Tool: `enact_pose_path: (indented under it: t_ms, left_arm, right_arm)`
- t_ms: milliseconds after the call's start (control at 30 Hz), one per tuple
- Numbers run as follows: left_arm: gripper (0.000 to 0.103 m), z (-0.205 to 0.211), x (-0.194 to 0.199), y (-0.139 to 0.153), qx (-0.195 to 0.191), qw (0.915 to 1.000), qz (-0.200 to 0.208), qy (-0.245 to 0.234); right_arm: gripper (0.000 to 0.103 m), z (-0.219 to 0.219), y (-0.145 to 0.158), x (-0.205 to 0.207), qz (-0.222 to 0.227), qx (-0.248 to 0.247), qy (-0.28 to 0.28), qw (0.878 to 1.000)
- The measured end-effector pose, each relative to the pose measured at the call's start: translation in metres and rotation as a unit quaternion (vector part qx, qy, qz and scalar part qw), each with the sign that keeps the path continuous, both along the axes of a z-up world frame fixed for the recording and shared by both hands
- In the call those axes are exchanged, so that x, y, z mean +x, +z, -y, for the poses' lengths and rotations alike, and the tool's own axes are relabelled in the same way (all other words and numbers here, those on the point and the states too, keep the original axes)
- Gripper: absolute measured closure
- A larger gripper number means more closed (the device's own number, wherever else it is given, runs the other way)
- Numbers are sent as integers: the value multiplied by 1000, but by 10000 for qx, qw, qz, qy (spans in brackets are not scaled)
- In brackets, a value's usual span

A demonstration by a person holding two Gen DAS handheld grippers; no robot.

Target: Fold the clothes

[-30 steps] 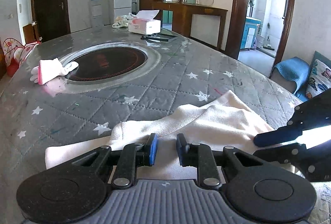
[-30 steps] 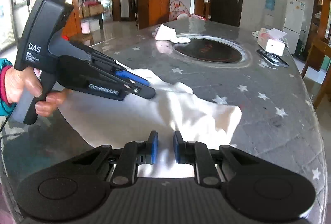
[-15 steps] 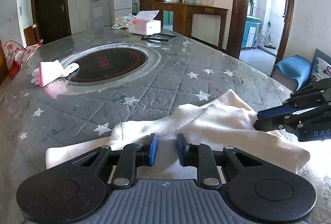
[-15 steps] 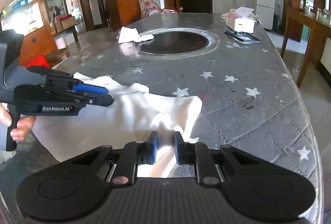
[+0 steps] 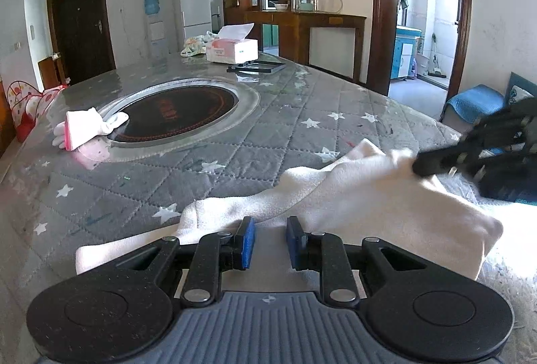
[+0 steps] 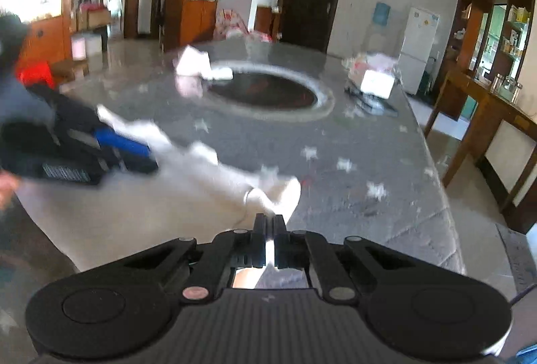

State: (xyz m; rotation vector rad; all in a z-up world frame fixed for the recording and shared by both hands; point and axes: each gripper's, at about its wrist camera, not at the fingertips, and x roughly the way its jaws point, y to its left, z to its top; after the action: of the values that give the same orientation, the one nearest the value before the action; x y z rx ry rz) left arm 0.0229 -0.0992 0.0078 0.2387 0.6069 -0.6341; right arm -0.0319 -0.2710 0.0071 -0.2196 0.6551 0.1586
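Cloth [image 5: 386, 213], a cream garment, runs lengthwise from lower left to right of the left wrist frame, its right end pinched by the closed right gripper [image 6: 268, 223], the left gripper [image 5: 270, 243] parted, empty, above the near edge.

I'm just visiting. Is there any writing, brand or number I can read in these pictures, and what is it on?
No text here can be read.
Cooktop: red marks in the middle, too small.
Tissue box: pink print, too small.
Fridge: yellow sticker, too small.
Left gripper: pale label on its side, blurred.
White cloth: no print shows.
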Motion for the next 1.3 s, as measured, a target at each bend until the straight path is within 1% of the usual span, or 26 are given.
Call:
enact_pose_path:
  t_ms: [67,100,267,333,400,500,567,667,733,933,1100,1167,1200,1233,1300]
  left_arm:
    - [79,0,0,0,3,10000,-3,6]
    - [79,0,0,0,7,10000,-4,8]
    - [79,0,0,0,3,10000,-5,18]
    - [79,0,0,0,5,10000,-1,17]
    - [79,1,0,0,10,10000,1,17]
    - [79,1,0,0,18,10000,4,16]
    - [79,0,0,0,17,10000,7,8]
    - [79,0,0,0,24,10000,4,-3]
    - [79,0,0,0,30,10000,12,-16]
    - [79,1,0,0,48,10000,21,-17]
    - [74,1,-1,4,79,10000,-6,-49]
    - [74,2,-1,4,145,9999,26,-43]
    - [74,3,-1,3,154,9999,27,-33]
    - [74,3,0,3,166,9999,37,-28]
    - [74,3,-1,3,190,9998,66,-30]
  right_arm:
    - [100,1,-7,1,19,1,16,10000]
    - [100,2,-5,3,-8,42,14,10000]
    - [98,12,14,-4,-22,268,83,9996]
    - [98,13,23,-10,34,283,144,9995]
    - [98,10,30,-18,83,262,293,9992]
    - [98,-5,36,-33,48,258,697,9972]
    - [98,-16,33,-42,-20,219,915,9956]
    - [98,-26,15,-44,-236,105,1000,9947]
    - [99,-25,1,-49,-178,-81,1014,9947]
    - [98,-27,10,-57,-77,-113,1076,9941]
    - [98,-32,19,-62,-38,-104,1182,9929]
    - [98,-36,5,-61,-185,-287,1201,9922]
    - [98,-36,-2,-63,-93,-376,1226,9917]
    - [98,-37,-4,-66,5,-446,1269,9909]
    - [98,-39,-1,-66,-15,-516,1239,9909]
